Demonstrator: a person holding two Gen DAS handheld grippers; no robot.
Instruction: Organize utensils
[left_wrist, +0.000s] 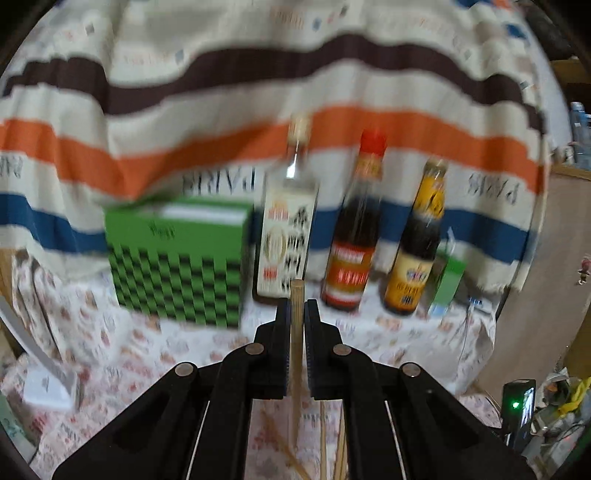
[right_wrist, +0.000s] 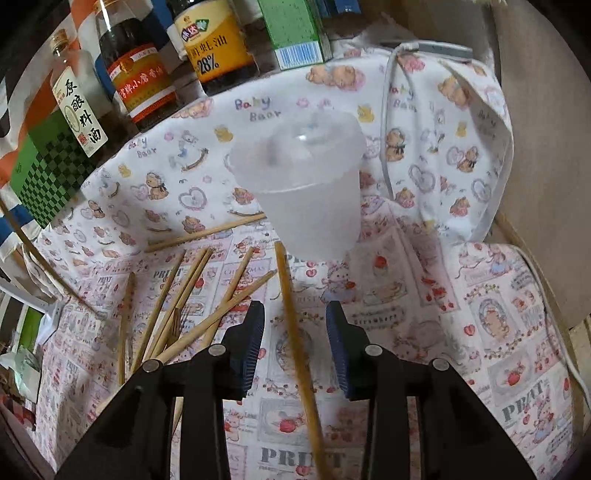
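My left gripper (left_wrist: 295, 310) pinches 1 chopstick (left_wrist: 296, 325) upright for the cup (right_wrist: 306, 192); right gripper (right_wrist: 295, 325) jaws spread, straddling another chopstick (right_wrist: 295, 332).

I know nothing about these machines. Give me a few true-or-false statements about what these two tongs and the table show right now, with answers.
1. The left tongs grip a wooden chopstick. True.
2. The right tongs are clamped on the translucent plastic cup. False: they are open, and the cup stands beyond them.
3. Three bottles stand behind the table: a clear bottle with white label, a red-capped dark bottle and a yellow-labelled dark bottle. True.
4. All chopsticks are in the cup. False: loose wooden chopsticks lie scattered on the printed cloth.
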